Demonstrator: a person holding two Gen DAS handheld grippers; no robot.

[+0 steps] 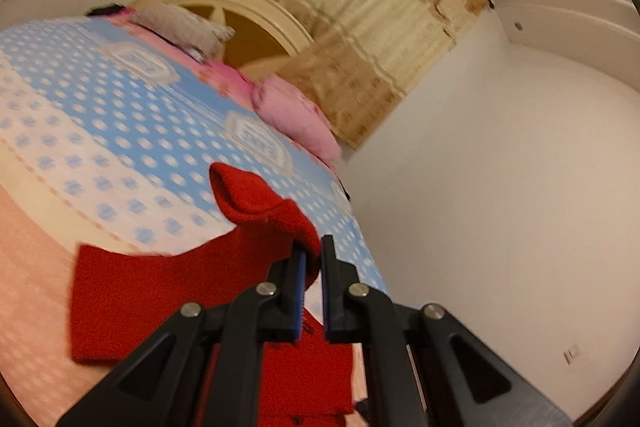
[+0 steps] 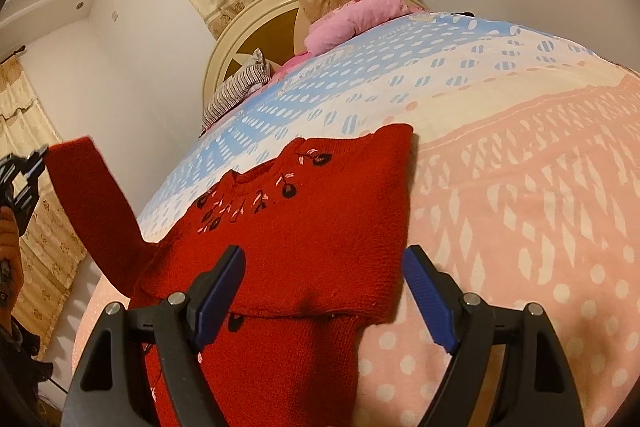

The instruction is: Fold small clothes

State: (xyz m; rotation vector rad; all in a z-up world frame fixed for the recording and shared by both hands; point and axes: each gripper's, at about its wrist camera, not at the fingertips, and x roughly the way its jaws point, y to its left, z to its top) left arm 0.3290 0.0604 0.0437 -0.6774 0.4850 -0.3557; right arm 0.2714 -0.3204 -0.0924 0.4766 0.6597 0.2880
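The left gripper [image 1: 314,257] pinches the red sweater's sleeve [image 1: 260,203], lifted clear; it should lay flat across the embroidered chest [image 2: 280,227] while the spread right gripper [image 2: 324,291] hovers over the body.

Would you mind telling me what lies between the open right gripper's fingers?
In the right wrist view, the folded red sweater lies on the bedspread between the right gripper's spread fingers; neither pad touches it.

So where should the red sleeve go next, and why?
Probably across the sweater's front. The left gripper is shut on the sleeve, lifted off the bed, while the other side already looks folded in. The right gripper hovers open.
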